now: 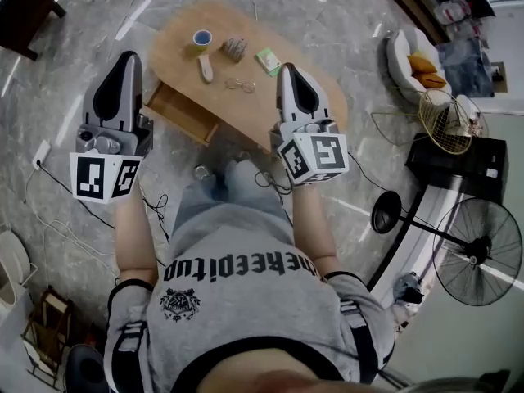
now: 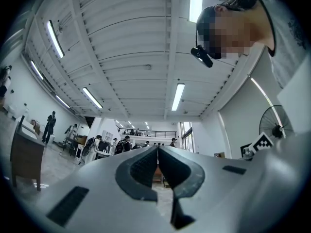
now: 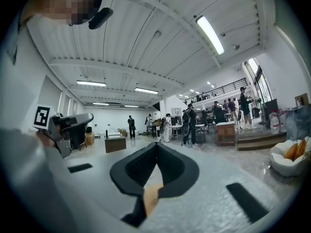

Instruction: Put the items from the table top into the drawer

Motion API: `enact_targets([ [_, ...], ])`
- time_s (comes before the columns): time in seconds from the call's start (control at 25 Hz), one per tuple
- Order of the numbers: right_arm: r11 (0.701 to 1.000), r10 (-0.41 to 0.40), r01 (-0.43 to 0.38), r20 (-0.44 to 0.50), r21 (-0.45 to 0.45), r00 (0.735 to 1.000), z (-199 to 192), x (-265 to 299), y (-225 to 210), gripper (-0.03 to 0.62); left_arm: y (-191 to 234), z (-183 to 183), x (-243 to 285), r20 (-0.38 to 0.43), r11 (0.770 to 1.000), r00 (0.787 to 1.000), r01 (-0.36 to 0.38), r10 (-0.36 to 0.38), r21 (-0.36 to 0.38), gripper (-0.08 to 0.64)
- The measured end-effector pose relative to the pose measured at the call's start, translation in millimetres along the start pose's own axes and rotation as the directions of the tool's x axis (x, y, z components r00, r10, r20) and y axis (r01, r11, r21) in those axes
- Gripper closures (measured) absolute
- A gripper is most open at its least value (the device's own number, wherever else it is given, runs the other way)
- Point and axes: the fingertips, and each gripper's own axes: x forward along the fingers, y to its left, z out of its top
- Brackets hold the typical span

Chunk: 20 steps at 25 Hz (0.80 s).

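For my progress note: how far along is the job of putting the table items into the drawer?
Done: the drawer stands open, and I see nothing in it. In hand: nothing; the left tongs and the right tongs are shut and empty. Left: five items lie on the table: a blue round thing, a beige tool, a brown bundle, a green packet and glasses.

Grey short-sleeved T-shirt [image 1: 246, 309] in shot, with black lettering [image 1: 237, 267] across the front and a black crest [image 1: 180, 304] just nearer. Black straps [image 1: 360, 338] run over both shoulders. Farther out, blue-grey trousers [image 1: 221, 193]. The left gripper [image 1: 128, 55] and right gripper [image 1: 288, 67] are both smooth grey tapered shells with black textured pads [image 2: 141, 171] inside. Each has a white cube [image 1: 105, 177] printed with black square markers.
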Motion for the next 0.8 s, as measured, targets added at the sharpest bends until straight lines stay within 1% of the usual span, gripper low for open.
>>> enact_targets([
  [0.12,0.999,0.033,-0.033,-0.060,0.011,0.998,-20.0,12.6,7.8,0.591,8.8,-17.6,3.5,-0.025,1.000,1.000,0.000,0.000,-0.015,0.548],
  [0.24,0.998,0.064,-0.062,-0.117,0.026,0.991,-44.9,28.9,12.6,0.591,14.9,-34.4,8.0,-0.045,1.000,0.999,0.003,-0.004,-0.013,0.548],
  [0.44,0.991,0.124,-0.108,-0.231,0.081,0.965,-95.6,59.4,18.0,0.591,26.9,-56.9,10.4,-0.072,1.000,0.997,-0.022,0.021,-0.009,0.548],
  [0.6,0.982,0.173,-0.135,-0.333,0.133,0.927,-142.7,85.9,21.7,0.589,41.8,-72.5,11.3,-0.092,0.999,0.995,-0.045,0.046,0.011,0.548],
  [0.8,0.968,0.230,-0.154,-0.459,0.197,0.858,-206.8,118.4,24.3,0.589,59.1,-96.9,15.4,-0.120,0.998,0.991,-0.061,0.063,0.020,0.548],
])
